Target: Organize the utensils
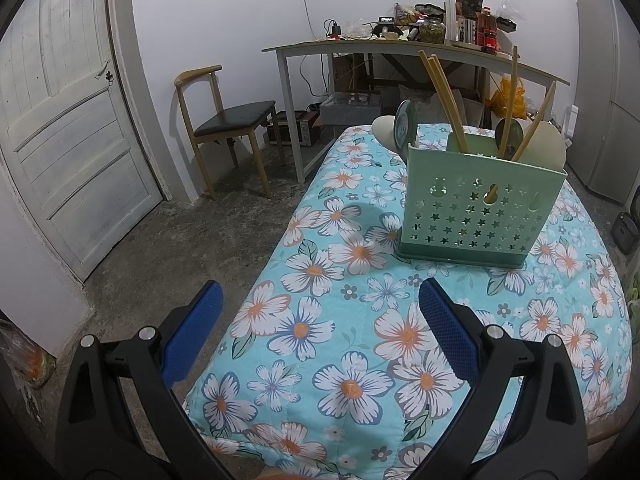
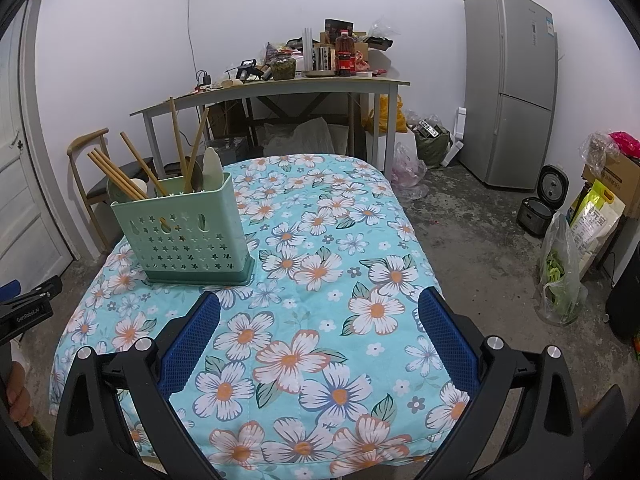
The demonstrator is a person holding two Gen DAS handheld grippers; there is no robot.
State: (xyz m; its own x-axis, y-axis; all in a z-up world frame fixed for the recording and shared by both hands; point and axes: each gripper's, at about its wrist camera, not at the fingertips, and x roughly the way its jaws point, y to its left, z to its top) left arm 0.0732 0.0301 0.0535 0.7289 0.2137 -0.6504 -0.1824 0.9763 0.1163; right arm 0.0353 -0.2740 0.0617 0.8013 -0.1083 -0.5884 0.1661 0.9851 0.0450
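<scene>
nearby — chair [image 1: 224, 120], cluttered desk [image 2: 280, 88]

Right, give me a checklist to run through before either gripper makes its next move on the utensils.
1. Left gripper open and holding nothing: ok.
2. Right gripper open and holding nothing: ok.
3. Green holder standing upright on the flowered cloth: ok.
4. Chopsticks inside the holder: ok, leaning at several angles.
5. Spoons inside the holder: ok for those showing above the rim; one dark green spoon beside or behind the holder, cannot tell whether it is inside.
6. Loose utensils left on the cloth: none in front of the holder; behind it, cannot tell.
</scene>
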